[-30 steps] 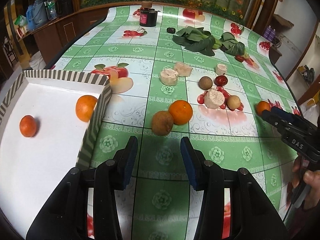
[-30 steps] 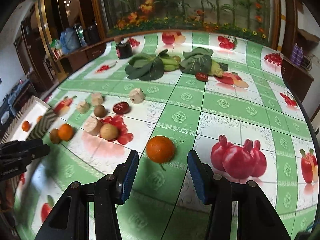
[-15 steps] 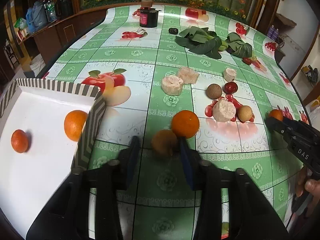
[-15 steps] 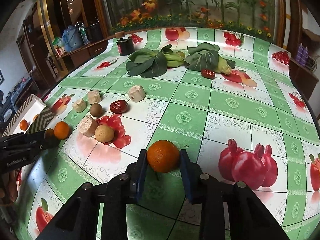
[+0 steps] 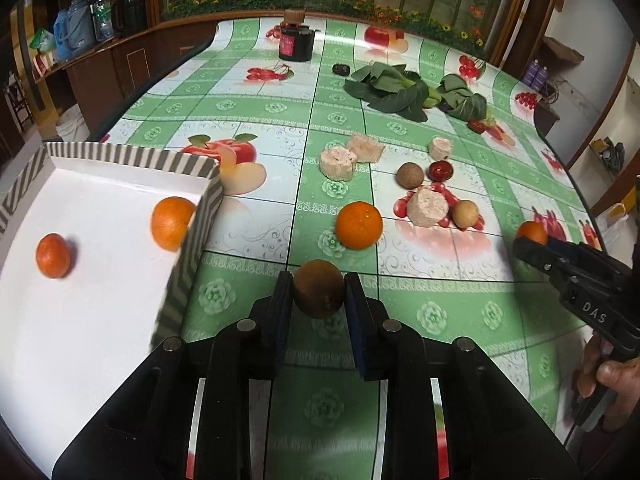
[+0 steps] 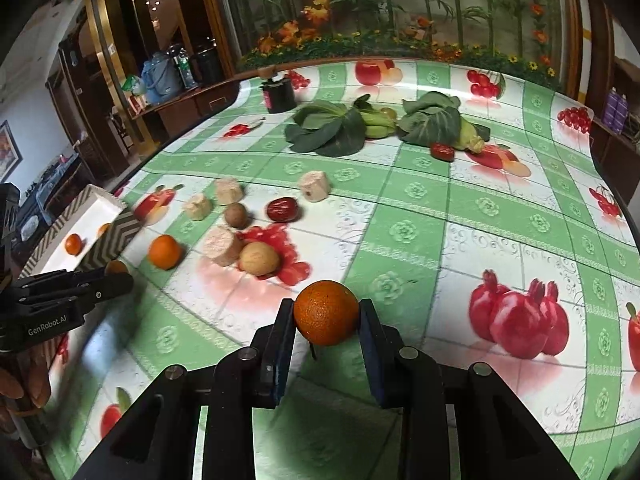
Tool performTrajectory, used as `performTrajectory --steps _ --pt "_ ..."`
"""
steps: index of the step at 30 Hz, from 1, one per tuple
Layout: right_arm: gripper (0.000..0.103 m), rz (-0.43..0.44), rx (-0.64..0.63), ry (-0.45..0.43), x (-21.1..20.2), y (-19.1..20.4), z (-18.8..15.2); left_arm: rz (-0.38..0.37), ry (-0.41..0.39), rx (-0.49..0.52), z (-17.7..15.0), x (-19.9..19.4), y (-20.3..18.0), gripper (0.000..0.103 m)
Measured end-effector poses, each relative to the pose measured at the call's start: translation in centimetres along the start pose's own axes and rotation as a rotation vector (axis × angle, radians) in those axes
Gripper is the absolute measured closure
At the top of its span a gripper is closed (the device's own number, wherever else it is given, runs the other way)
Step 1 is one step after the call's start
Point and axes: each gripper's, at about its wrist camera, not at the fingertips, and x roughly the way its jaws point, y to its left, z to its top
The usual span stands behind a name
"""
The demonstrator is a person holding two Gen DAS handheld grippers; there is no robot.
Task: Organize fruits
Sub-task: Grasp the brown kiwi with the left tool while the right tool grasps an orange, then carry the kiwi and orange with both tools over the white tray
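Left wrist view is filled by the tabletop [image 5: 256, 92], covered in a green-and-white checked cloth printed with fruit. At nine o'clock a white tray [image 5: 100, 184] with a grey zigzag rim is set on it, and two oranges are held inside: one [image 5: 172, 223] against the right wall, a smaller one [image 5: 53, 255] near the left edge. At one o'clock two bunches of leafy greens [image 5: 394, 90] are laid, with a dark jar [image 5: 296, 42] at twelve o'clock behind them. Pale cut chunks [image 5: 338, 164], a red jujube [image 5: 441, 170] and two small brown fruits are scattered around the middle, and a loose orange [image 5: 359, 225] is seen just beyond the left gripper [image 5: 318, 296]. Its jaws are clenched on a round brown fruit [image 5: 319, 294], pressed between the dark pads just above the cloth.

In the right wrist view the right gripper [image 6: 326, 320] is seen at six o'clock with its jaws clamped on an orange [image 6: 326, 313], both pads against the peel. The same tray [image 6: 108, 206] is seen at nine o'clock, well apart from this orange. The other gripper reaches in from eight o'clock, with a person's fingers [image 6: 38, 380] beneath it.
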Motion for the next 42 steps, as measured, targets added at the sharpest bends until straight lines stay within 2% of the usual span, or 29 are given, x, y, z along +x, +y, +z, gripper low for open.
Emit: performTrajectory --steps 5,16,31,42 --pt "0.072 0.032 -0.017 -0.007 -0.7 2.3 -0.1 0.003 -0.030 -0.014 -0.4 -2.3 0.8 0.078" --pt "0.072 0.124 -0.079 -0.021 -1.4 8.5 0.5 0.097 -0.112 -0.034 -1.3 -6.5 4.2 0.078" --pt "0.073 0.217 -0.186 -0.016 -0.6 16.5 2.0 0.179 -0.141 -0.094 -2.4 -8.6 9.2 0.078" --pt "0.073 0.260 -0.215 -0.005 0.9 19.7 3.1 0.208 -0.129 -0.140 -2.9 -8.7 12.7 0.078"
